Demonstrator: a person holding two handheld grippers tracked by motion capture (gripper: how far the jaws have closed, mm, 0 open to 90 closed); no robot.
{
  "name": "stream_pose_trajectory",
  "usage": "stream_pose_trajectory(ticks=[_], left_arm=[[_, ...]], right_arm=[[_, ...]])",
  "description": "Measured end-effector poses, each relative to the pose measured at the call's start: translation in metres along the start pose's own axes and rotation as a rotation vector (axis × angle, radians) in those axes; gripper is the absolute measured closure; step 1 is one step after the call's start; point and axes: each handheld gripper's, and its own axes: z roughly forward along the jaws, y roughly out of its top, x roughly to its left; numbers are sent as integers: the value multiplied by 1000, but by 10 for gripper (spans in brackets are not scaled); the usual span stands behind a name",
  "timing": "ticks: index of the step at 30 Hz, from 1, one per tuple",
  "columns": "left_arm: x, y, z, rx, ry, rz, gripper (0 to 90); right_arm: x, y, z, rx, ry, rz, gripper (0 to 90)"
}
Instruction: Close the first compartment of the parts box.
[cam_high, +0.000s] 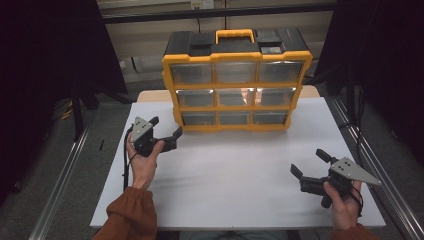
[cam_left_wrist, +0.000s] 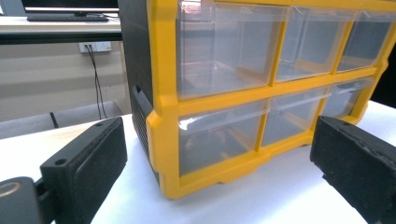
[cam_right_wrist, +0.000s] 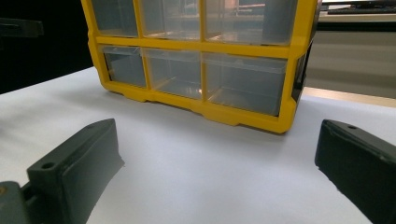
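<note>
Grippers in my hands, both with jaws spread wide and holding nothing: my right gripper (cam_high: 312, 167) hovers near me over the right of the smooth white table (cam_high: 235, 170), my left gripper (cam_high: 165, 129) farther off, just beside the bottom left corner of the drawer cabinet (cam_high: 236, 80). That boxy yellow-framed cabinet stands at the far edge, nine clear plastic drawers, black top, yellow handle (cam_high: 234, 35)

Spread tongs (cam_right_wrist: 217, 177) face yellow drawer cabinet (cam_right_wrist: 196, 60) on white table (cam_right_wrist: 196, 172).
</note>
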Motion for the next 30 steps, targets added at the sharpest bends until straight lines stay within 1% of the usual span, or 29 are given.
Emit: stream_pose_trajectory(ticks=[1, 2, 3, 4, 5, 6, 7, 8, 9, 10, 12, 13, 14, 15, 16, 17, 18, 19, 20, 21, 22, 23, 24, 25, 26, 27, 28, 29, 30], left_arm=[[1, -1, -2, 10, -13, 3, 43], [0, -4, -7, 20, -14, 18, 43], [-1, -6, -10, 28, -13, 16, 43], [-3, -7, -13, 27, -15, 2, 43], [-3, -7, -13, 27, -15, 2, 43], [-4, -8, -17, 42, -20, 15, 43], [-6, -8, -25, 49, -7, 61, 43], [-7, -9, -29, 43, -9, 51, 43], [-7, -9, -29, 43, -9, 51, 43], [-7, -11, -36, 48, 1, 52, 43], [-6, -12, -39, 49, -3, 59, 43], [-5, -15, -46, 55, 8, 43, 43], [-4, -17, -49, 47, 1, 38, 43], [-2, -18, -53, 48, 5, 34, 43], [-2, -18, -53, 48, 5, 34, 43], [0, -21, -61, 35, 15, 12, 43], [0, -21, -61, 35, 15, 12, 43], [1, -22, -65, 43, 27, 15, 43], [4, -24, -71, 43, 28, 23, 43], [3, -25, -72, 35, 29, 3, 44], [5, -25, -76, 42, 23, 10, 49], [5, -26, -79, 37, 37, 4, 49], [6, -26, -83, 37, 43, 8, 52], [7, -27, -85, 26, 39, -3, 54], [9, -28, -91, 44, 50, 18, 62], [9, -28, -91, 44, 50, 18, 62], [10, -31, -95, 38, 49, 11, 62], [9, -32, -97, 40, 61, 12, 62], [9, -32, -97, 40, 61, 12, 62]], right_arm=[[0, 0, 0, 1, 3, 1, 0], [0, 0, 0, 2, -1, 2, 0], [0, 0, 0, 2, -2, 3, 0], [0, 0, 0, 2, -4, 3, 0], [0, 0, 0, 4, -5, 1, 0], [0, 0, 0, 4, -4, 2, 0], [0, 0, 0, 4, -5, 1, 0], [0, 0, 0, 4, -7, 3, 0], [0, 0, 0, 5, -7, 4, 0], [0, 0, 0, 5, -8, 0, 0], [0, 0, 0, 3, -8, 4, 0], [0, 0, 0, 4, -8, 0, 0], [0, 0, 0, 3, -9, -1, 0], [0, 0, 0, 2, -9, -2, 0], [0, 0, 0, 2, -9, -2, 0], [0, 1, 0, 2, -12, -3, 0], [0, 1, 0, 2, -12, -3, 0], [0, 0, 0, 2, -12, -3, 0], [0, 0, 0, 2, -9, -2, 0], [0, 0, 0, 3, -11, -5, 0], [0, 0, 0, 2, -12, -5, 0], [0, 0, 0, 2, -12, -5, 0], [0, 0, 0, 0, -14, -4, 0], [0, 0, 0, -1, -15, -3, 0], [0, 0, 0, 0, -15, 0, 0], [0, 0, -1, 1, -15, 2, 0], [-1, 0, -1, -1, -17, 0, 0], [-1, 0, -1, 0, -18, 0, 0], [-1, 0, -1, 0, -18, 0, 0]])
